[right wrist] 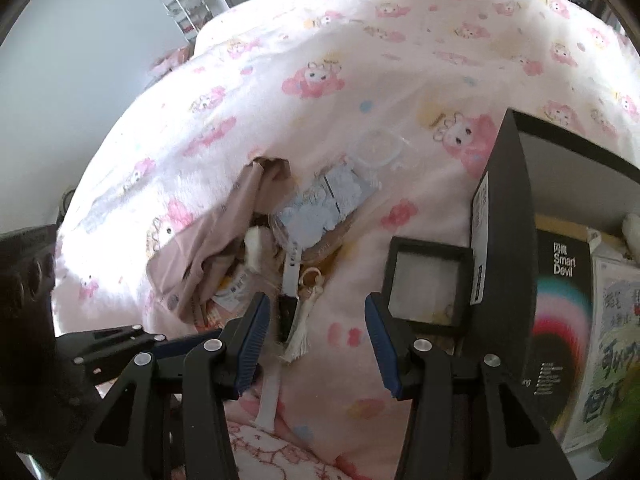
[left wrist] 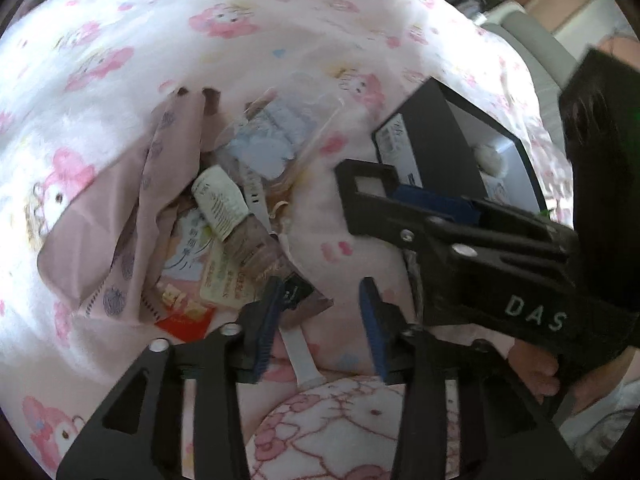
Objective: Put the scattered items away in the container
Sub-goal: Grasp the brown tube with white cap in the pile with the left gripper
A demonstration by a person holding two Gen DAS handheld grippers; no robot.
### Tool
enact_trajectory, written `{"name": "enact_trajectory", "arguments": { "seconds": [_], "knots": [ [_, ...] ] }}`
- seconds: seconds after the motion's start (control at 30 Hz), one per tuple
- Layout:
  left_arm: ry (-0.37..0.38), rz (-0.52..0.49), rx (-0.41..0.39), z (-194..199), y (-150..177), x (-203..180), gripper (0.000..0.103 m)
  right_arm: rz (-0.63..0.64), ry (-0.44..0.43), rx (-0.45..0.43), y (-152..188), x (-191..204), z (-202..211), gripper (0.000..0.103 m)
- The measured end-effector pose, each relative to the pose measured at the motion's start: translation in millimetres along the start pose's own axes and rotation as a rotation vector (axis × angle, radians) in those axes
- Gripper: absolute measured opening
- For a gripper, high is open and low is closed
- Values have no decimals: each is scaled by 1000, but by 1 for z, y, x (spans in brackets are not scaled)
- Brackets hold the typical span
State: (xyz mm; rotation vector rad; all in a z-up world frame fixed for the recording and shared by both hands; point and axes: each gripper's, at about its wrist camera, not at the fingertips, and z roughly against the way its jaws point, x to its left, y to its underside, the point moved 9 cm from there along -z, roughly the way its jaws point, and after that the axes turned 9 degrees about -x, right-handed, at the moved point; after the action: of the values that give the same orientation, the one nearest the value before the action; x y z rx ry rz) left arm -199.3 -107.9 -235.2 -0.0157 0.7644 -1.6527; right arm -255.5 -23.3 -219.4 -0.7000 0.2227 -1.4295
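A heap of scattered items lies on a pink cartoon-print blanket (left wrist: 120, 60): a pink cloth (left wrist: 120, 216), a clear packet of blue-white cards (left wrist: 264, 140), a small bottle (left wrist: 224, 204), cards, and a white watch with strap (left wrist: 300, 344). The black box container (left wrist: 436, 148) stands open at the right, with items inside (right wrist: 560, 280). My left gripper (left wrist: 320, 320) is open and empty, just above the watch. My right gripper (right wrist: 316, 340) is open and empty, between the heap and the box; a small black square frame (right wrist: 428, 280) lies ahead of its right finger.
In the right wrist view a tassel keyring (right wrist: 304, 320) lies beside the watch (right wrist: 288, 280). A grey chair back (left wrist: 532, 40) and shelves stand beyond the bed. A pink-and-white cushion (left wrist: 340, 432) lies under the grippers.
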Motion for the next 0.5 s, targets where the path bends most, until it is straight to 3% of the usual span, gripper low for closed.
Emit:
{"name": "enact_trajectory", "arguments": {
  "seconds": [0.1,0.33,0.5],
  "knots": [
    [-9,22,-3,4,3,8,45,-4,-6,13,5,2,-2,45],
    [-73,237,-38,14,12,72,43,54,-86,103,30,24,-23,45],
    [-14,339,51,-4,39,81,39,45,-95,99,34,24,-35,40]
  ]
}}
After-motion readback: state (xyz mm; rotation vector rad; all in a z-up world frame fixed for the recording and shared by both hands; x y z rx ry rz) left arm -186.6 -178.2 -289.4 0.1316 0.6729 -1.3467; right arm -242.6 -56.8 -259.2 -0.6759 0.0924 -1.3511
